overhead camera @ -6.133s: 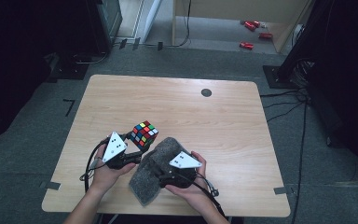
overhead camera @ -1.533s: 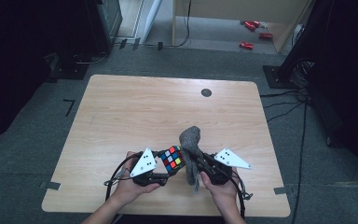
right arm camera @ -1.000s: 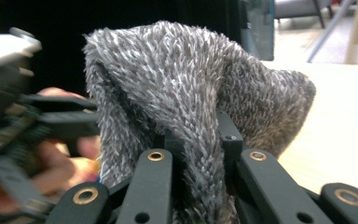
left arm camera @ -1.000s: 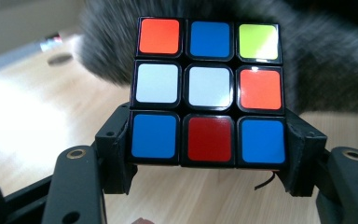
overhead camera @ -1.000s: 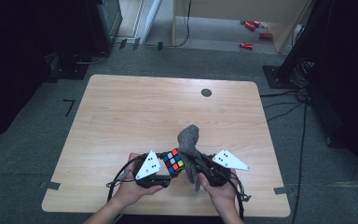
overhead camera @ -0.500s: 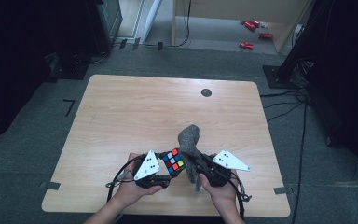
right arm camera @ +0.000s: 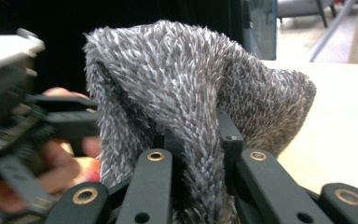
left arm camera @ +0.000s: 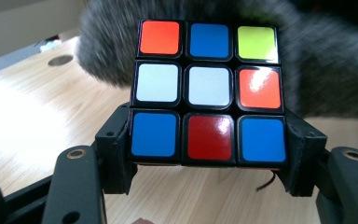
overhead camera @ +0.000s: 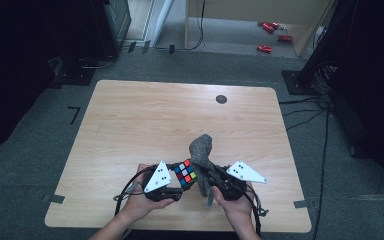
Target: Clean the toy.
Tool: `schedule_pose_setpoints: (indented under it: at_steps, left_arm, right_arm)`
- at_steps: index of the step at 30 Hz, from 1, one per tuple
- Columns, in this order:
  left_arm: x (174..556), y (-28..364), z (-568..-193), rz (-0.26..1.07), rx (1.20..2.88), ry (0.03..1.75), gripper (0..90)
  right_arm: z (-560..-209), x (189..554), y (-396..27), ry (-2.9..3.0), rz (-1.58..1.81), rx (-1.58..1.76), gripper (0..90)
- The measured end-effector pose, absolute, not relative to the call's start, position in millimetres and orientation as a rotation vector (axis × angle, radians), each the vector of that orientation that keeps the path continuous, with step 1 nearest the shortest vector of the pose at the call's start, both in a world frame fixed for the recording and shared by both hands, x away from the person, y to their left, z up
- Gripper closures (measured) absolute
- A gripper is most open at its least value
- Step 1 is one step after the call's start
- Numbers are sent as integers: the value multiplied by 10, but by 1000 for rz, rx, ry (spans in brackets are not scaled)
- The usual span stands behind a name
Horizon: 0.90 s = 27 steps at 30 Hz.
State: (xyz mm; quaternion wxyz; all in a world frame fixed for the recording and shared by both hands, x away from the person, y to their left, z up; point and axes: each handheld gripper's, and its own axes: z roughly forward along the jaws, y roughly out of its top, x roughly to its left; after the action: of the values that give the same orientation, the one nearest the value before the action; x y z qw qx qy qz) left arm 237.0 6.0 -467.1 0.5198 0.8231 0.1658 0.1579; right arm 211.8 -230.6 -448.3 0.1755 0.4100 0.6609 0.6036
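Lower middle of the high view, near the wooden table's (overhead camera: 130, 120) front edge: left gripper (overhead camera: 177, 181) clamped on a scrambled Rubik's cube (overhead camera: 185, 172), jaws squeezing its bottom layer from both sides. Held just above the tabletop, white centre square facing the left gripper view. Right next to it, right gripper (overhead camera: 207, 175) pinched tight on a fuzzy grey cloth (overhead camera: 201, 150), bunched up and sticking upward, brushing against the cube's right side.

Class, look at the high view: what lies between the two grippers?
In the high view, the puzzle cube and the grey furry cloth lie between the left gripper and the right gripper.
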Motion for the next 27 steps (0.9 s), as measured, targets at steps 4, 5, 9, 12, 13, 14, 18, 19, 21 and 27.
schedule_pose_setpoints:
  at_steps: [4,5,9,12,13,14,18,19,21,27]
  left_arm:
    - [2344,54,-4654,387,1969,388,351]
    - [2340,63,-4641,388,1961,383,351]
    - [2334,94,-4621,376,1919,382,350]
    - [2343,94,-4631,372,1916,380,350]
    - [2344,88,-4643,374,1918,380,350]
    - [2346,76,-4654,388,1934,381,350]
    - [2333,45,-4681,436,1972,380,351]
    - [2339,80,-4652,409,1942,383,350]
    - [2356,139,-4610,387,1893,392,350]
    - [2490,291,-4573,405,1836,491,351]
  right_arm:
    - [-4419,2057,-2249,1863,1735,1099,807]
    - [-4433,2074,-2268,1859,1751,1108,807]
    - [-4507,2129,-2326,1870,1719,1168,807]
    - [-4501,2142,-2338,1875,1707,1187,807]
    - [-4482,2134,-2328,1876,1698,1194,807]
    - [-4461,2118,-2314,1872,1699,1191,807]
    - [-4397,2058,-2251,1871,1720,1142,807]
    - [-4391,2043,-2230,1864,1704,1122,810]
    - [-4422,2084,-2266,1864,1694,1143,809]
    - [-4686,2254,-2440,1872,1585,1276,812]
